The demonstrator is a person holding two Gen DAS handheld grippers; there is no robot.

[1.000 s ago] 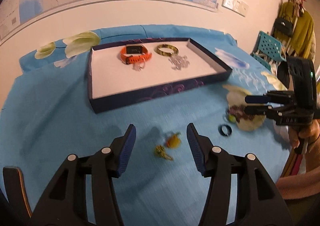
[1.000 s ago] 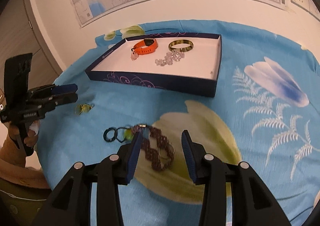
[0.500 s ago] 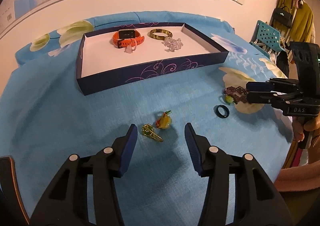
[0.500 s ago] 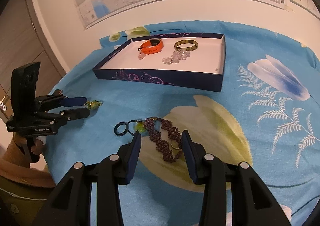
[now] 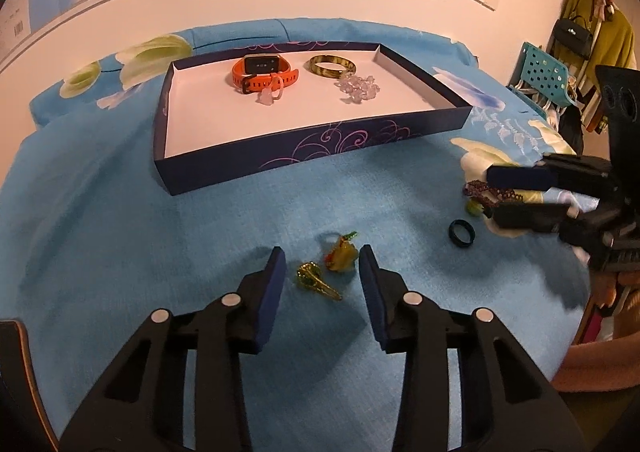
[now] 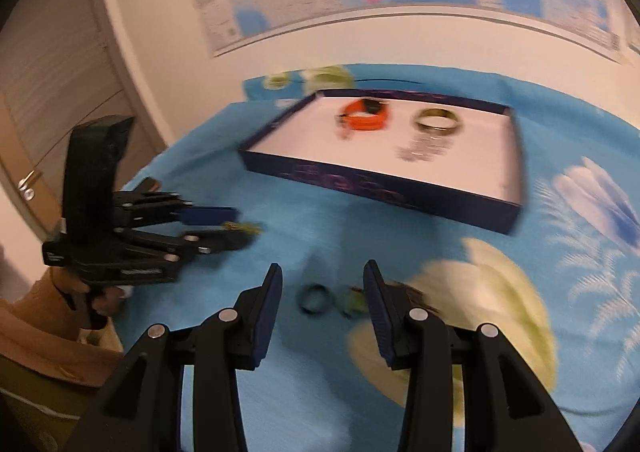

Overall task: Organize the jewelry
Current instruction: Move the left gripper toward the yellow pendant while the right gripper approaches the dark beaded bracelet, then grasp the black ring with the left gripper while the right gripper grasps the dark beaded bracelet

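**Left wrist view: gold trinkets sit between the closing jaws, on the cloth short of the box**

Left wrist view, from the left: the left gripper (image 5: 322, 272) points down at the blue cloth (image 5: 120, 252), and its jaws have just been closing. Between them lie a gold clip (image 5: 316, 280) and an amber charm (image 5: 342, 255), touching neither pad, so the tongs are still released. The clip's long axis runs slantwise, from the left pad toward the near right, so a squeeze would meet it at an angle. The navy box (image 5: 320, 148) lies straight ahead toward the cloth's far edge; an orange watch (image 5: 262, 72), a bangle (image 5: 332, 66) and clear beads (image 5: 358, 86) lie in its far half.

Further right, toward the cloth's right edge, a black ring (image 5: 462, 232) lies on the cloth. In the right wrist view the right gripper (image 6: 322, 288) hangs over it with jaws apart and holds nothing; the blur probably hides a small green piece (image 6: 354, 302) beside the ring. The right hand is the nearer one to the ring, the left to the clip.
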